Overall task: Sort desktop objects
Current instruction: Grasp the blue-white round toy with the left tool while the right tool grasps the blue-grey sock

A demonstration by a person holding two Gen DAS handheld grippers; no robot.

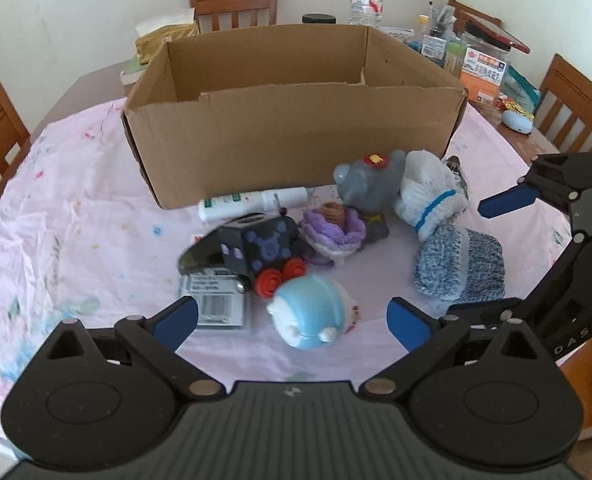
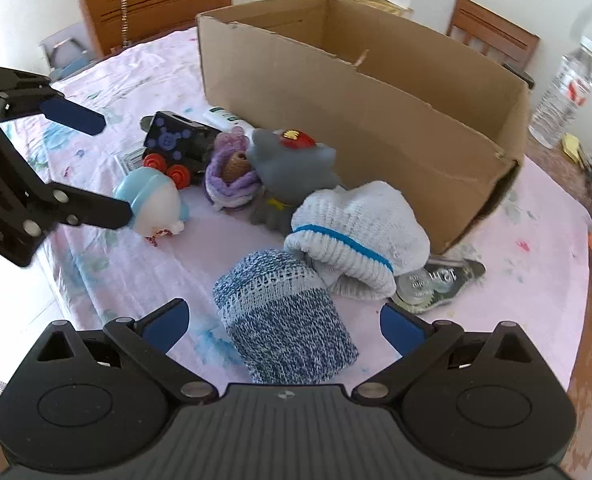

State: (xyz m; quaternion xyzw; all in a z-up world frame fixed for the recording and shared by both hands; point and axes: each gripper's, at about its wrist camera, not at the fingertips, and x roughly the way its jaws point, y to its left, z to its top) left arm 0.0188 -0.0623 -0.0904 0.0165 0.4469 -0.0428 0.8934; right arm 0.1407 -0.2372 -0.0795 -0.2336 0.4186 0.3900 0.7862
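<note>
Right wrist view shows the right gripper (image 2: 281, 324) spread wide and empty around the blue-speckled knit sock roll (image 2: 285, 320), so I'd centre it, clamp mid-roll, then lift clear toward the cardboard box (image 2: 376, 120), while the left gripper (image 1: 291, 322) waits, also spread wide and empty, over the blue toy figure (image 1: 312, 310).

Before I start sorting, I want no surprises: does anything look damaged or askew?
The box has a ragged, torn top edge on its near wall. The toy train lies tilted on a flat packet, and the blue figure is tipped over. Nothing looks spilled.
</note>
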